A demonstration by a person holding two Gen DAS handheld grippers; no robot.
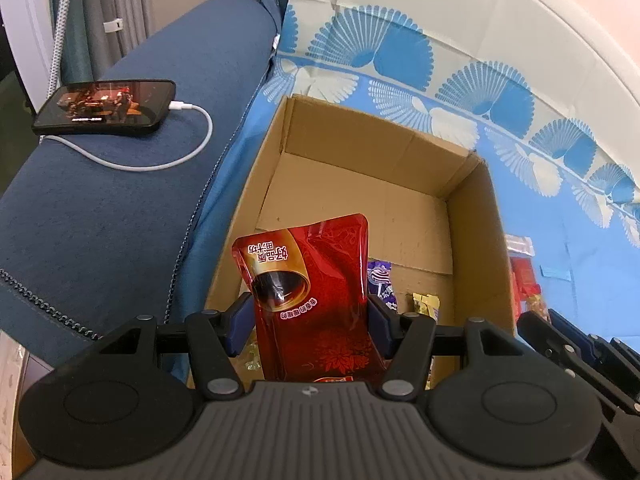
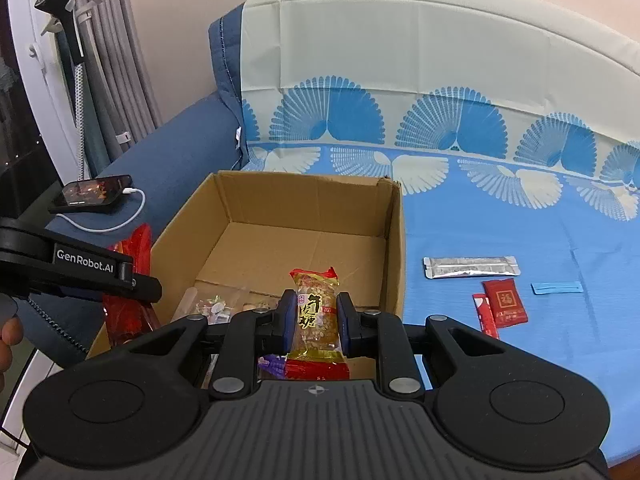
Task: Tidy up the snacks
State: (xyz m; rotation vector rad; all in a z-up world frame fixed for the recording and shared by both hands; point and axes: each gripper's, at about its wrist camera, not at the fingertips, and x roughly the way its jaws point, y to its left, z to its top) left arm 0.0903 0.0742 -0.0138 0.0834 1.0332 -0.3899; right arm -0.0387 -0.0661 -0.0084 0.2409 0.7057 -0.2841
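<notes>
Above the cardboard box (image 1: 472,216), hand-held grippers pinch glossy crinkled pouches

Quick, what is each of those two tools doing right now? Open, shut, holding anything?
Left tool: closed on a red pouch.
Right tool: closed on a peanut candy bar.

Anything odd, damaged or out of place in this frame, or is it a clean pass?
Mostly clean. The cardboard box has a ragged, torn far-right corner. A phone with its screen lit lies charging on the sofa arm beside the box, unrelated to the snacks. Nothing is spilled.
</notes>
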